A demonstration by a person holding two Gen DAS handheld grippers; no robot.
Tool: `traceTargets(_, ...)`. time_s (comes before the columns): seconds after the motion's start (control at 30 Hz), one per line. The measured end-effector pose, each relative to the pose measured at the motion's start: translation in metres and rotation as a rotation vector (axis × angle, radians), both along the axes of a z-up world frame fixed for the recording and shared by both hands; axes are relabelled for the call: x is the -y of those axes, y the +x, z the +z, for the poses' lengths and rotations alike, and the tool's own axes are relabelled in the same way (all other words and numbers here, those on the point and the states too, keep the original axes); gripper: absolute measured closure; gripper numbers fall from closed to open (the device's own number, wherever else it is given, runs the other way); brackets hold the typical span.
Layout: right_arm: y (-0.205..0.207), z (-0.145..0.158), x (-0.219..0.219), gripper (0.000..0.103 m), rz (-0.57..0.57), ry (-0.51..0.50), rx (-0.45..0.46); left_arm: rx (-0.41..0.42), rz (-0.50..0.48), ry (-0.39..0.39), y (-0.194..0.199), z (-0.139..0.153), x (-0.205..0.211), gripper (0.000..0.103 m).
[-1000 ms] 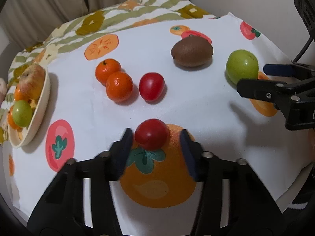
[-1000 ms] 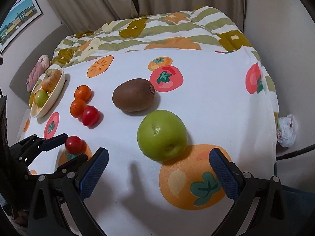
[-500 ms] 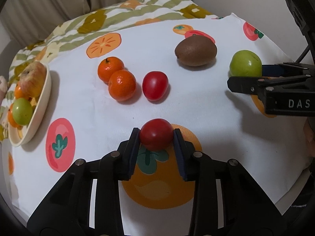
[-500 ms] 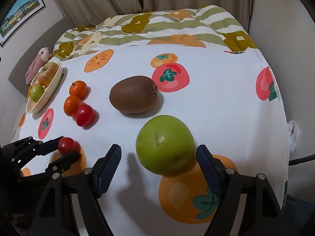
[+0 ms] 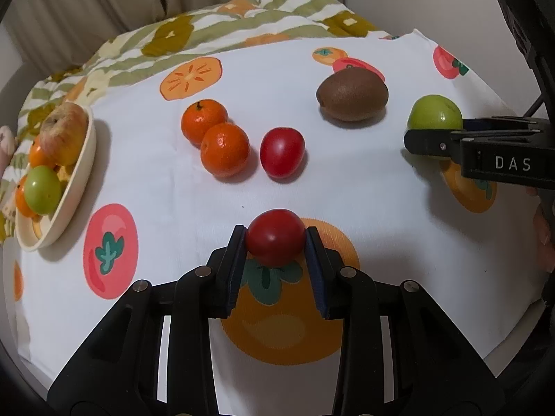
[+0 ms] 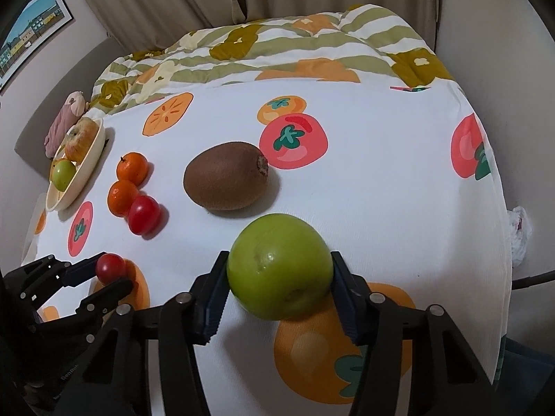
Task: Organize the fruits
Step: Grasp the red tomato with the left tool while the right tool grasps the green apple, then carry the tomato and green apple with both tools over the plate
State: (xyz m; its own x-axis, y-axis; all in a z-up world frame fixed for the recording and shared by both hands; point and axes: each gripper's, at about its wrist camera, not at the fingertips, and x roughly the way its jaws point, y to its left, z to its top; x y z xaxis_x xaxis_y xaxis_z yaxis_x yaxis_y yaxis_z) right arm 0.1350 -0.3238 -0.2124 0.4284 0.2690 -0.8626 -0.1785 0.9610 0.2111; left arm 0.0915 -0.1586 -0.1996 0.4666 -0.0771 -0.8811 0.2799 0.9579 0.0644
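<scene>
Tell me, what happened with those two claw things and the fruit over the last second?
The left gripper shut on the small red tomato, which had sat loose between its open fingers. The right gripper, wide open a second ago, is closing around the green apple, its pads now at the apple's sides. Neither fruit has left the cloth. The kiwi, the two oranges, the other tomato and the bowl stayed put.

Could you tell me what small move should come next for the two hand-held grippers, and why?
Probably lift both straight up. The left hand-held gripper is shut on the small red tomato, and the right hand-held gripper is closing with its pads at the green apple. Both fruits sit on the tablecloth, away from the bowl.
</scene>
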Motion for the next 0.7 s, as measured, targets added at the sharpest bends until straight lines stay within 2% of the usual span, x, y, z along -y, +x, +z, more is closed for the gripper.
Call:
traceTargets(0.37,-0.001,0.018,-0.016,0.052,0.034,0.028,0.034,0.033,0.054,-0.024,0.001,0.02,-0.02,0.065)
traceTargets(0.7,0.0,0.046,-0.054,0.052,0.096,0.043,0.079,0.09,0.116,-0.032,0.0,0.049,-0.06,0.065)
